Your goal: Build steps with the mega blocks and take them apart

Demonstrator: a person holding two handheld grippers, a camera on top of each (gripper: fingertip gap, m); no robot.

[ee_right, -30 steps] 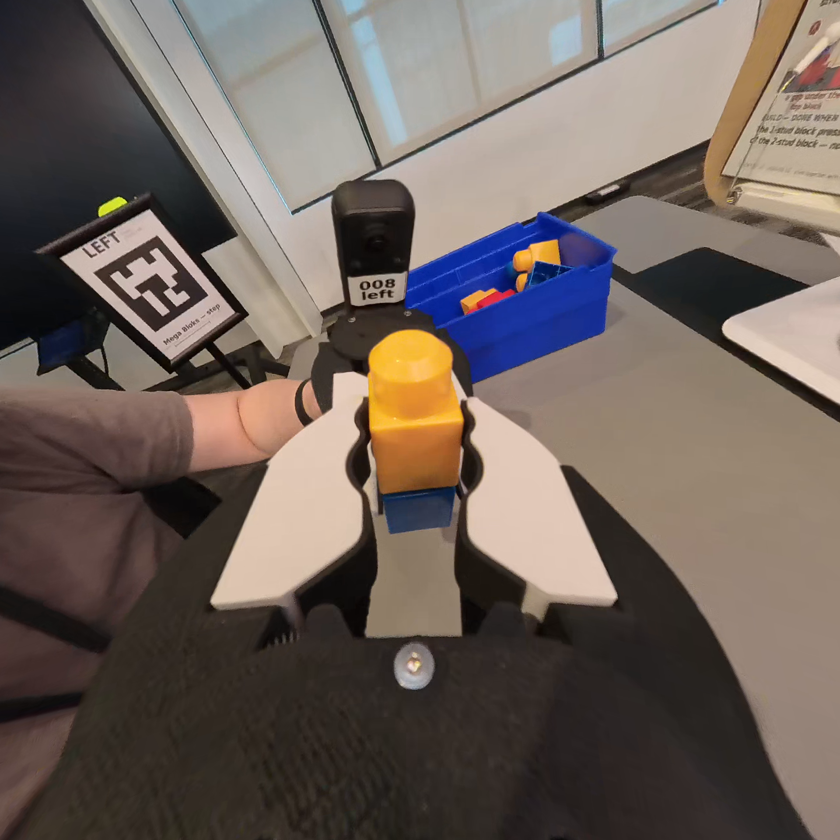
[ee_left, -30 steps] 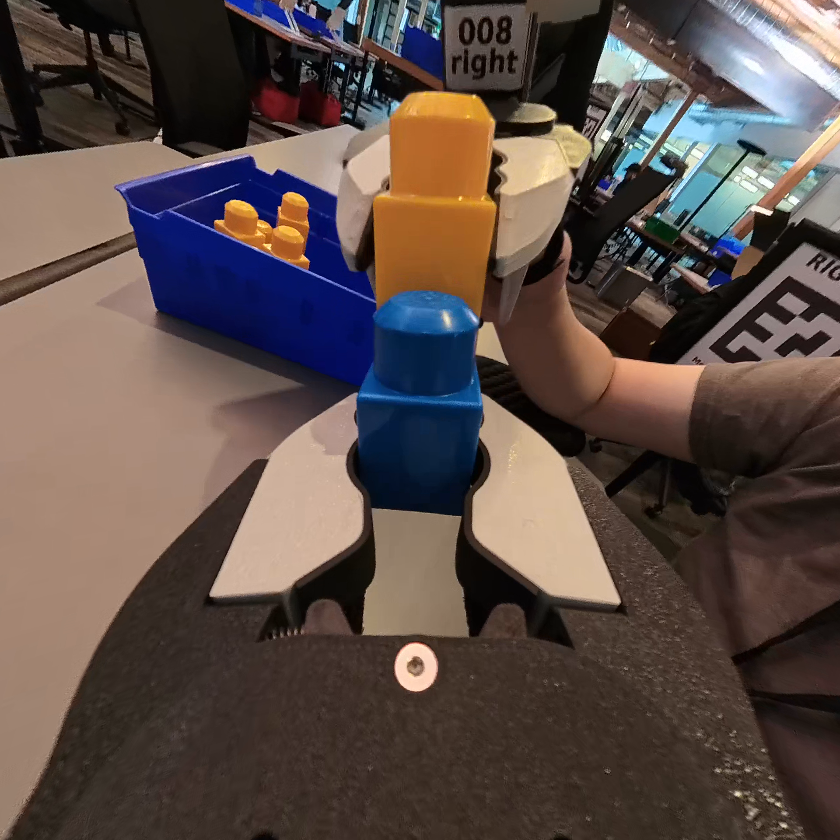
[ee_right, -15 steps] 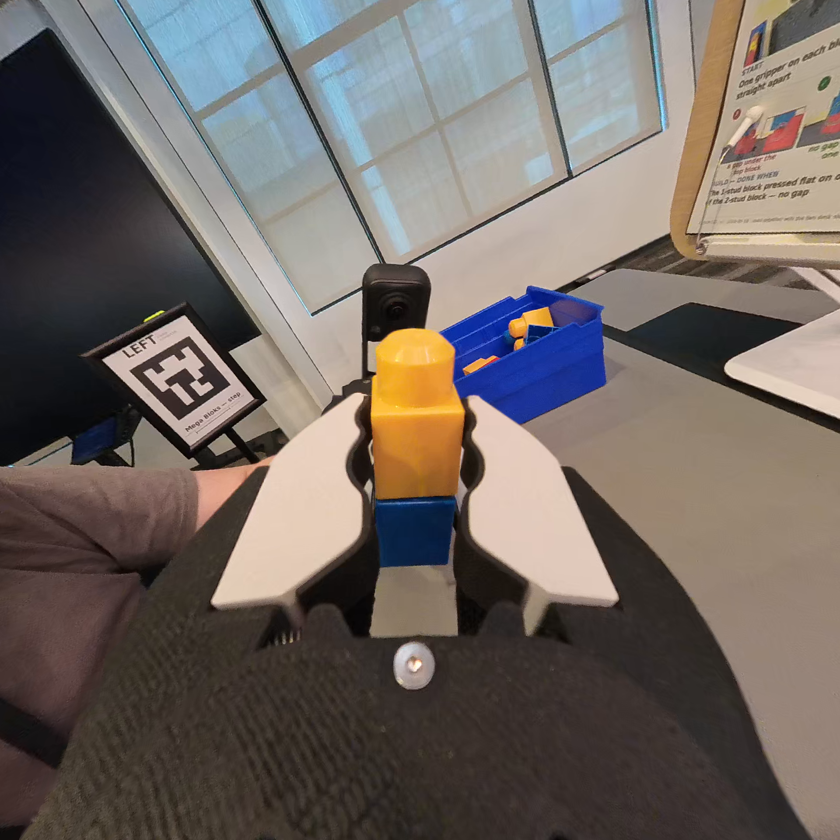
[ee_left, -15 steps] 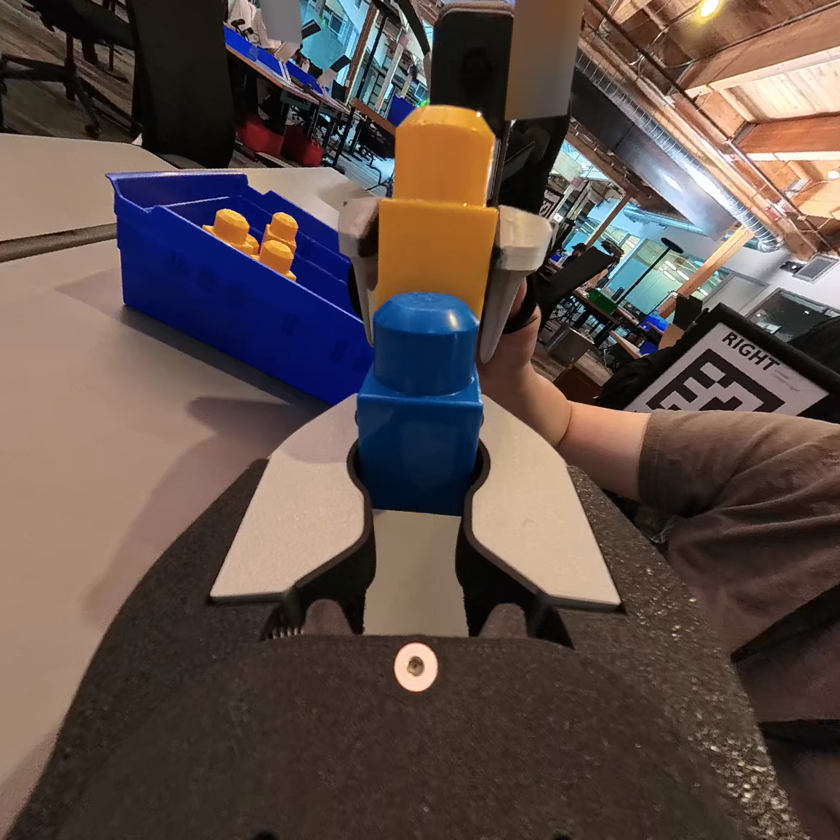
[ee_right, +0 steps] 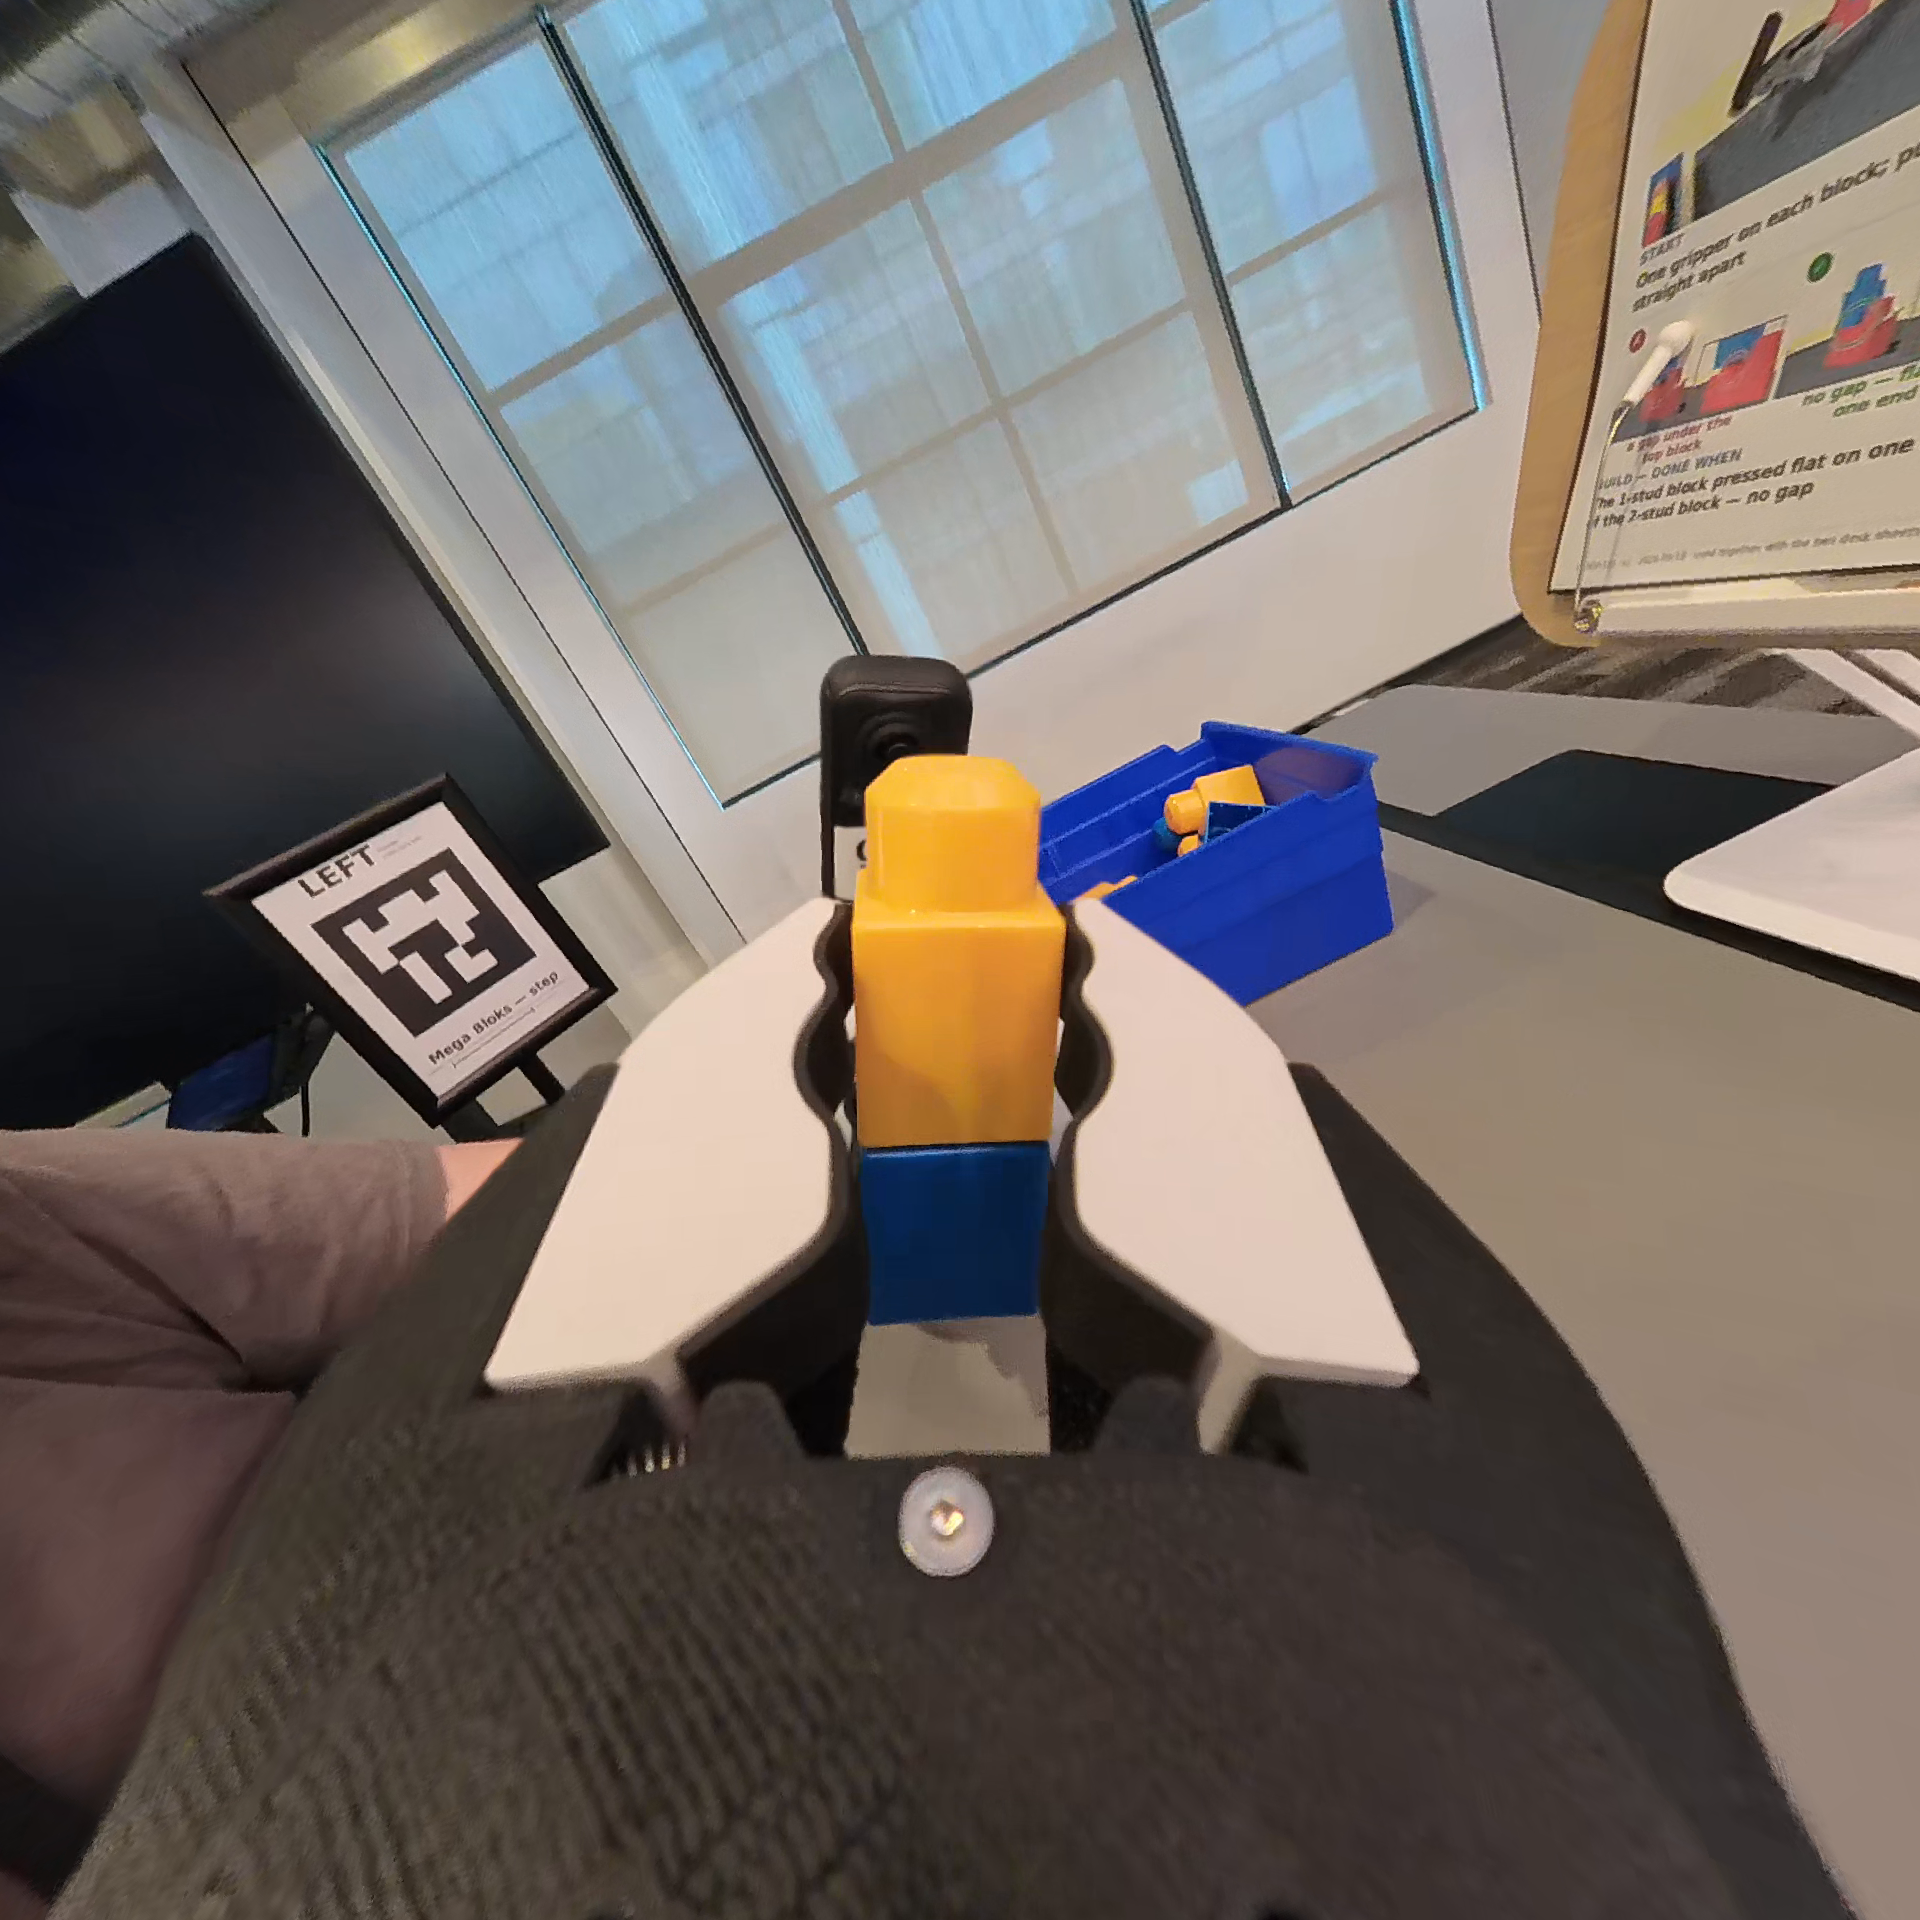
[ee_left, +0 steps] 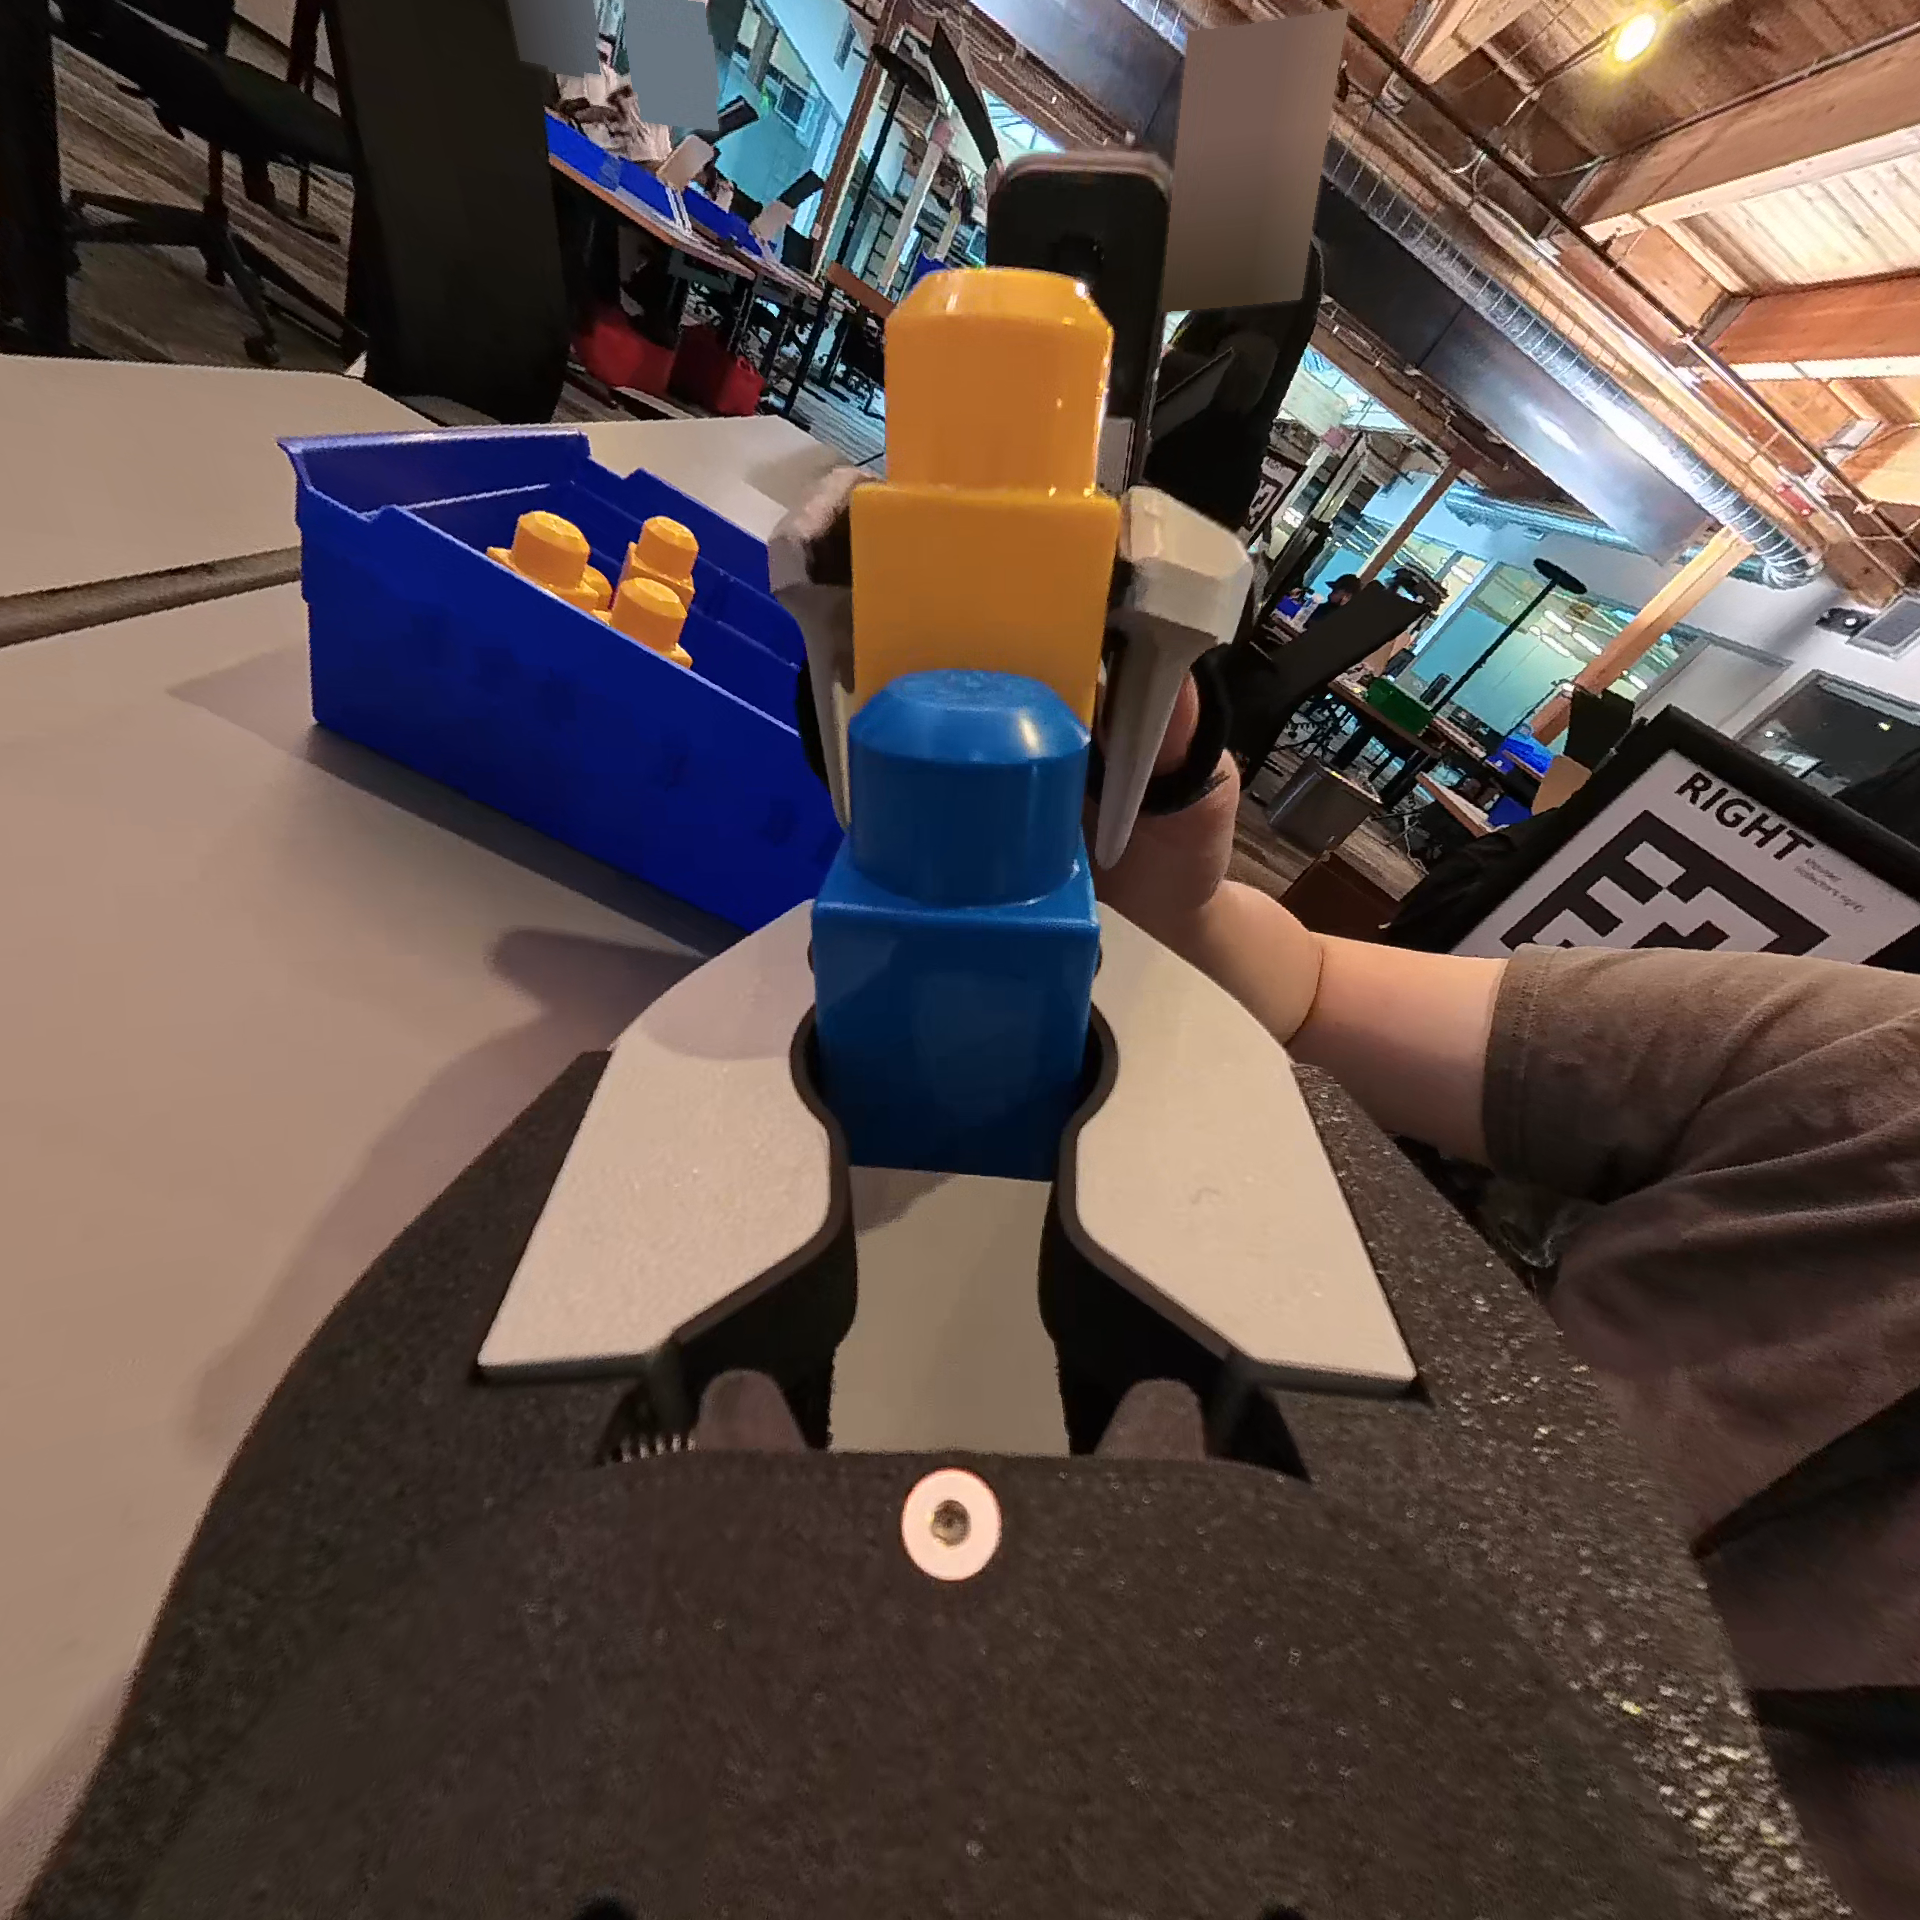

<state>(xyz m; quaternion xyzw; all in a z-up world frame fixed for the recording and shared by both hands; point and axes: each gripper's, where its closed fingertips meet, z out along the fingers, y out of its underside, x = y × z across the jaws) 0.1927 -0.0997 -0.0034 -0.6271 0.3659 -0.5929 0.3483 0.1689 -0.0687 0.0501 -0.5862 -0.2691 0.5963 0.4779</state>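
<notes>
Closest to me in the left wrist view, my left gripper [ee_left: 954, 1039] is squeezed tight on the blue block [ee_left: 954, 1023]. Its two grey fingers [ee_left: 717, 1132] press on the block's flat sides, so it can't twist. The round bump on top points away from me, toward the other block. I think I hold it low on purpose, so the bump stays free to plug in.

Just past it is the yellow block [ee_left: 982, 592]. My right gripper [ee_left: 1023, 665] is clamped on its two sides and comes in from the far end. The yellow block sits right behind the blue bump. I can't tell from here if they touch.

In the right wrist view the right gripper [ee_right: 956, 1049] holds the yellow block [ee_right: 956, 1018] in the wavy part of its fingers [ee_right: 707, 1132]. That shape should help stop it slipping. Below it a bit of the blue block [ee_right: 951, 1231] shows, right up against the yellow one, with no gap that I can see. So I think the two are being pushed together, or are about to be pulled apart. I hold one block in each gripper so I can push or pull in a straight line.

Farther off on the grey table [ee_left: 208, 935] is a blue bin [ee_left: 540, 707] with spare yellow blocks [ee_left: 613, 577] inside. It sits well off to the side, out of my way. Behind the table, each view shows a framed sign [ee_right: 416, 951] on a stand.
</notes>
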